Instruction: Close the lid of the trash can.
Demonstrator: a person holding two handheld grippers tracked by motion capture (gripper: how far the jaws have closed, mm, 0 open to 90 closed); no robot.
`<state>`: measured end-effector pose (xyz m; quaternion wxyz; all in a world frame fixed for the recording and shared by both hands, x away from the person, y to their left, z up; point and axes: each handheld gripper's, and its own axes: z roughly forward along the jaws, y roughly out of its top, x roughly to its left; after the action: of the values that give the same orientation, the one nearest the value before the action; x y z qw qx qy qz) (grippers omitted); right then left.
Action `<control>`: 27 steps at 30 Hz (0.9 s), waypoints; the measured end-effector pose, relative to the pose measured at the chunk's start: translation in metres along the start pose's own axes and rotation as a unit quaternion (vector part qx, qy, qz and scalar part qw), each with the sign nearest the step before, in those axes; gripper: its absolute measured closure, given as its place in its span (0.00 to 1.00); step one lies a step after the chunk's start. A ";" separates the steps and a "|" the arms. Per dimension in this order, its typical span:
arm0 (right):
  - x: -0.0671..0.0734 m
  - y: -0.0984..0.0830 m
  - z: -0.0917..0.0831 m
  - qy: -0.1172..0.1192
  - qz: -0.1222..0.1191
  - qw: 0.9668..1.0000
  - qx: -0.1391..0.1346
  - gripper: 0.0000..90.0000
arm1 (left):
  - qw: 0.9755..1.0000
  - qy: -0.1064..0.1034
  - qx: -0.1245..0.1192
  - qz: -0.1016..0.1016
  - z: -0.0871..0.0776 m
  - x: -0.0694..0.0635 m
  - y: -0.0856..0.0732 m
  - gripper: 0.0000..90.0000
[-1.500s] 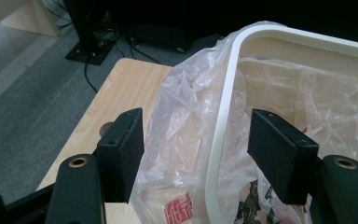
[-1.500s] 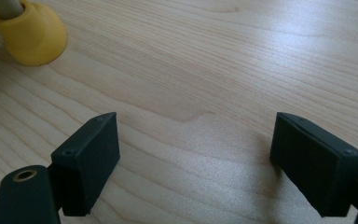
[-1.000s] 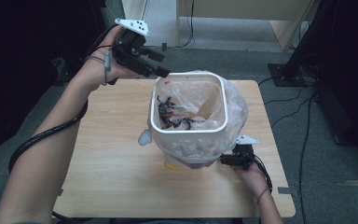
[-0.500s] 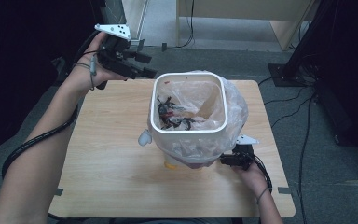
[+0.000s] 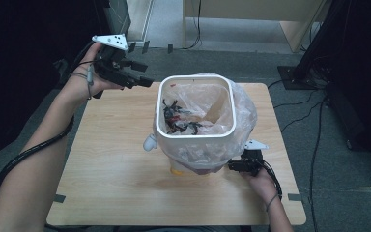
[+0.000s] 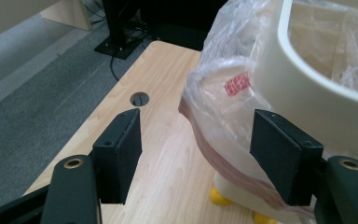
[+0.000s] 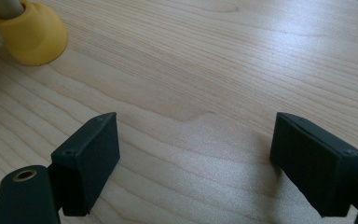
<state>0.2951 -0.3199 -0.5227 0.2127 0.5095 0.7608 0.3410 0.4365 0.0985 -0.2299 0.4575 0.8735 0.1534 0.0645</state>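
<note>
While the left gripper (image 5: 142, 73) hovers with jaws apart and empty beside the white square bin (image 5: 196, 129) lined with a clear plastic bag (image 6: 223, 100), mid-table; the right gripper (image 7: 193, 154), likewise open, rests on the pale wooden table (image 5: 111, 159) near the bin's yellow foot (image 7: 30, 30).

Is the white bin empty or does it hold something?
Not empty: the white bin, lined with a clear bag, holds dark scraps at the bottom.

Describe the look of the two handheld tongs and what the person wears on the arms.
Both tongs are black with two flat, blocky black pads; the left tongs carry a pale grey three-cornered plate with dark dots, and so do the right tongs. Brass-coloured rivets sit at the jaw bases. A black cable trails along each forearm. Arms are bare, no sleeves; thin bands circle the left wrist and the right wrist.
</note>
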 end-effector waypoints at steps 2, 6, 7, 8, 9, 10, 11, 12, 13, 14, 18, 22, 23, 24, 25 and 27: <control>0.000 0.000 0.000 0.000 0.000 1.000 0.000 0.17 | 1.000 0.002 -0.002 0.000 0.001 0.001 -0.005 0.38; 0.000 0.000 0.000 0.000 0.000 1.000 0.000 0.17 | 1.000 0.005 0.000 -0.001 0.004 0.002 -0.017 0.37; 0.000 0.000 0.000 0.000 0.000 1.000 0.000 0.17 | 1.000 0.006 -0.001 -0.002 0.005 0.003 -0.020 0.37; 0.000 0.000 0.000 0.000 0.000 1.000 0.000 0.17 | 1.000 0.007 -0.001 -0.002 0.006 0.004 -0.022 0.37; 0.000 0.000 0.000 0.000 0.000 1.000 0.000 0.17 | 1.000 0.010 -0.001 0.000 0.006 0.004 -0.025 0.36; 0.000 0.000 0.000 0.000 0.000 1.000 0.000 0.17 | 1.000 0.012 -0.001 0.003 0.007 0.005 -0.028 0.35; 0.000 0.000 0.000 0.000 0.000 1.000 0.000 0.17 | 1.000 0.014 0.000 0.003 0.008 0.005 -0.031 0.34; 0.000 0.000 0.000 0.000 0.000 1.000 0.000 0.17 | 1.000 0.015 0.001 0.003 0.009 0.006 -0.033 0.34; 0.000 0.000 0.000 0.000 0.000 1.000 0.000 0.17 | 1.000 0.017 0.001 -0.001 0.009 0.006 -0.036 0.34; 0.000 0.000 0.000 0.000 0.000 1.000 0.000 0.17 | 1.000 0.018 0.001 -0.003 0.010 0.007 -0.038 0.34; 0.000 0.000 0.000 0.000 -0.001 1.000 0.000 0.17 | 1.000 0.021 0.001 -0.010 0.014 0.008 -0.050 0.33; 0.000 0.000 0.000 0.000 0.000 1.000 0.000 0.17 | 1.000 0.023 0.003 -0.018 0.020 0.009 -0.063 0.32; 0.000 0.000 0.000 0.000 0.000 1.000 0.000 0.17 | 1.000 0.023 0.003 -0.020 0.021 0.009 -0.066 0.32; 0.000 0.000 0.000 0.000 0.000 1.000 0.000 0.17 | 0.999 0.024 0.002 -0.022 0.022 0.009 -0.069 0.32; 0.000 0.000 0.000 0.000 0.000 1.000 0.000 0.17 | 0.999 0.025 -0.001 -0.024 0.023 0.009 -0.072 0.32; 0.000 0.000 0.000 0.000 0.000 1.000 0.000 0.17 | 0.999 0.023 -0.001 -0.028 0.026 0.009 -0.077 0.32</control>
<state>0.2948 -0.3198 -0.5226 0.2127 0.5092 0.7611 0.3410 0.4353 0.1221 -0.3083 0.4560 0.8668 0.1883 0.0723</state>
